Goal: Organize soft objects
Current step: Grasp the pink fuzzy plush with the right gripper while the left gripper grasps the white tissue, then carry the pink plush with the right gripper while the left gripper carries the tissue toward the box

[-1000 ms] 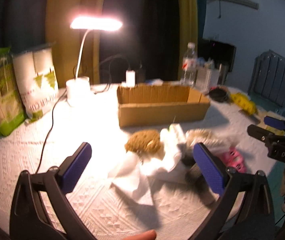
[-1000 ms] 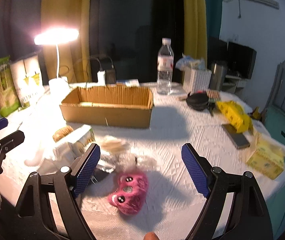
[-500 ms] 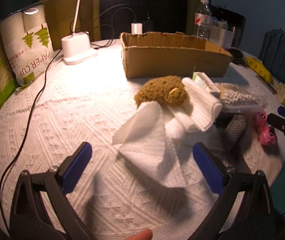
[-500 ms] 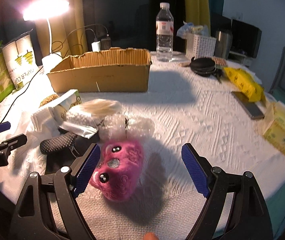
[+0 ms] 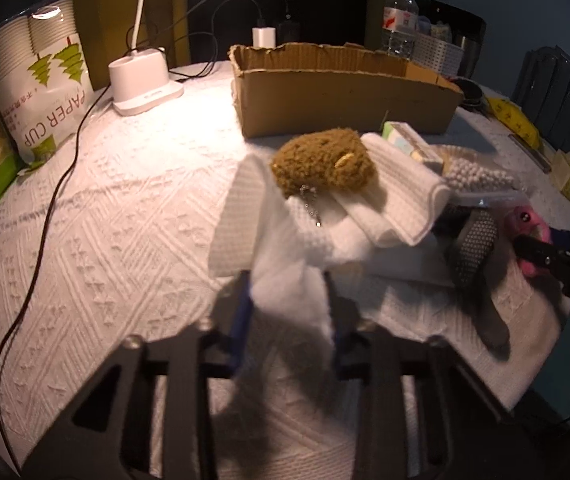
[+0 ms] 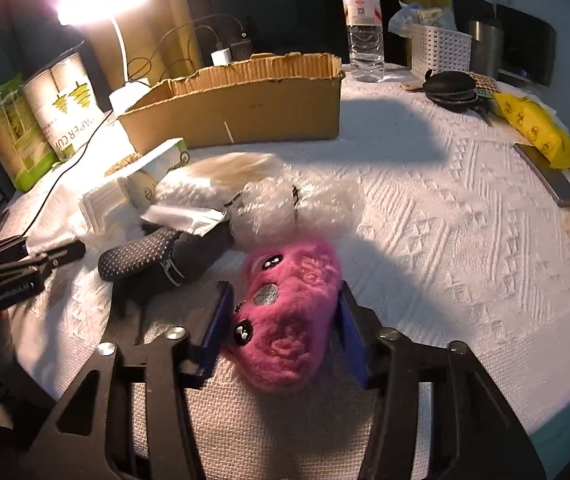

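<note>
The left gripper (image 5: pixel 288 312) pinches the near corner of a white cloth (image 5: pixel 285 276); a brown plush (image 5: pixel 323 164) lies on the cloth's far part. The right gripper (image 6: pixel 283 334) clamps a pink plush (image 6: pixel 291 312) on the table's (image 6: pixel 465 240) near edge. Far left, a bag (image 5: pixel 45 84) reads "PAPER CUP". A cardboard box (image 6: pixel 241 108) stands beyond the pile.

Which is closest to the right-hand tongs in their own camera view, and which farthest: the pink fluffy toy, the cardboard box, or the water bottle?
1. Pink fluffy toy: squeezed between the right tongs, at the near edge.
2. Cardboard box: mid-table, beyond the pile of soft things, slightly left.
3. Water bottle: at the back, behind the box's right end.
</note>
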`<state>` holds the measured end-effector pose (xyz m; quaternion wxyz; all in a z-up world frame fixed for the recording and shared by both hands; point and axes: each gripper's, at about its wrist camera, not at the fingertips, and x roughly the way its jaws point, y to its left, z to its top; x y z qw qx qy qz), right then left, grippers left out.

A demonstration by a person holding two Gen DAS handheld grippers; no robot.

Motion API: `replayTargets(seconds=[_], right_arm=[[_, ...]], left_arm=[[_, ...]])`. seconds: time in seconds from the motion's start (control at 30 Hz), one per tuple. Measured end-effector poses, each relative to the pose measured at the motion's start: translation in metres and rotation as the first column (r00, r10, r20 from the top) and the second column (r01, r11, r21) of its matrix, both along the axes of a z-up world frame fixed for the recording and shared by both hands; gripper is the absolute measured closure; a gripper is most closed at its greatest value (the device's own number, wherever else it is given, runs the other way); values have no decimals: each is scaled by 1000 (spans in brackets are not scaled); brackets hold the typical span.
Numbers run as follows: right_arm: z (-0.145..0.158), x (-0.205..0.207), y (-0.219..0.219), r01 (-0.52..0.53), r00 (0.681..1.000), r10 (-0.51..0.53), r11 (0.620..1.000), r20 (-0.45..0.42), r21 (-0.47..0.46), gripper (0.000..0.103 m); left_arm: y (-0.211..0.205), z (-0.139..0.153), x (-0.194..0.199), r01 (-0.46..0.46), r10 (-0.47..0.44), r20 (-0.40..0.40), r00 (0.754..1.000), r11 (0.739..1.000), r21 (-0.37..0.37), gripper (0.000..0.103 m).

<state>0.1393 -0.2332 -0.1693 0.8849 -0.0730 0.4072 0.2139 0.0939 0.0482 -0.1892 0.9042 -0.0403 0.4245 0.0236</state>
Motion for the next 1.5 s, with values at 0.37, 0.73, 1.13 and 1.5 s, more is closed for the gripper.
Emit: replayTargets(seconds=[0.37, 0.73, 1.13, 1.5], right_arm=[[26, -19, -1, -16, 997, 15, 1000, 72, 12, 58], [54, -32, -9, -11, 989, 6, 999, 146, 35, 58], [96, -28, -7, -26, 974, 13, 998, 227, 55, 58], [119, -2, -1, -41, 967, 25, 997, 252, 62, 58]], left_arm=[[-4, 32, -20, -6, 4, 103, 995, 1000, 21, 90], [-2, 64, -35, -20, 16, 187, 982, 1000, 19, 93], [6, 114, -24, -28, 24, 291, 956, 1000, 9, 93], [20, 114, 4, 27, -28, 215, 976, 1000, 6, 88]])
